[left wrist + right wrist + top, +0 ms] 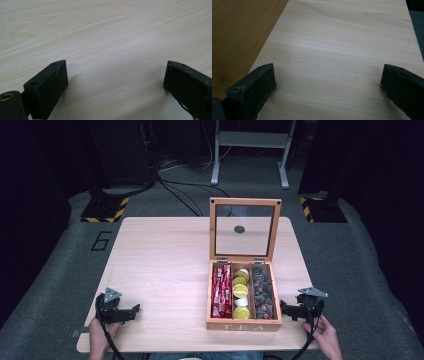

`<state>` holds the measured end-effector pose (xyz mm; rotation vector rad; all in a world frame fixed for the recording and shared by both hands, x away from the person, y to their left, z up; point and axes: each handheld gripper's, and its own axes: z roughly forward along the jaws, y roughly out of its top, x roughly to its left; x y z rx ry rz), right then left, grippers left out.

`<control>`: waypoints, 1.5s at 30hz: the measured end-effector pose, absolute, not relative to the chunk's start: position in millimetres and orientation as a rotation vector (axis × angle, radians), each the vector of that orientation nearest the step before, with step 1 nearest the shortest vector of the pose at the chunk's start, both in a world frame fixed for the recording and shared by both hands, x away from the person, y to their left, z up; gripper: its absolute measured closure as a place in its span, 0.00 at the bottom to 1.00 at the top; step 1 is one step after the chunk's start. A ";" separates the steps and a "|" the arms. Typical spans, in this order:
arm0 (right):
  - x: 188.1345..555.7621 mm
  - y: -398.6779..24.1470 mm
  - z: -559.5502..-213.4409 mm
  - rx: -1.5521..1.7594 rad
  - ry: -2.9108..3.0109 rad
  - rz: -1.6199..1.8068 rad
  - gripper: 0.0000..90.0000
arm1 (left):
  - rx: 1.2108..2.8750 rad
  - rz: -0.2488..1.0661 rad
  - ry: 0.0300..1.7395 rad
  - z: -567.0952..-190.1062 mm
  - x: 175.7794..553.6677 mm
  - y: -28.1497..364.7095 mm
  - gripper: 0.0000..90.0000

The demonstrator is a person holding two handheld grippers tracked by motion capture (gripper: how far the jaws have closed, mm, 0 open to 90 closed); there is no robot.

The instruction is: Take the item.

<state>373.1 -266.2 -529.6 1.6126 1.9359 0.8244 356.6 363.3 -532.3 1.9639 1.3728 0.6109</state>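
Wooden tea box (243, 324), glass lid (245, 228) open, three compartments filled

- In the left gripper view, the left gripper (116, 82) is cut off at the bottom edge, and the right-hand jaw is clipped by the right edge too.
- Same deal in the right gripper view: both jaws of the right gripper (328, 85) are chopped off at the bottom, and the tea box (239, 37) left of the left jaw is seen as a bare wooden wall only.
- From the high view, the dark stuff in the box's right compartment (262, 292) can't be made out, too small and blurry.
- Both forearms are cut off by the bottom edge there.
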 end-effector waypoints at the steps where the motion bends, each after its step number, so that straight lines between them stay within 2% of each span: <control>1: 373.1 -266.2 -529.6 1.613 1.936 0.824 0.00 | 1.964 0.611 1.373 -532.3 356.6 363.3 0.06; 25: 375.4 -274.3 -529.7 1.537 2.008 0.865 0.00 | 1.949 0.620 1.406 -532.0 356.0 361.1 0.06; 31: 375.0 -274.0 -529.6 1.539 2.005 0.856 0.00 | 1.964 0.582 1.391 -530.6 358.3 360.1 0.01; 45: 370.0 -276.0 -530.0 1.587 1.952 0.832 0.00 | 1.950 0.547 1.310 -508.1 356.9 346.3 0.00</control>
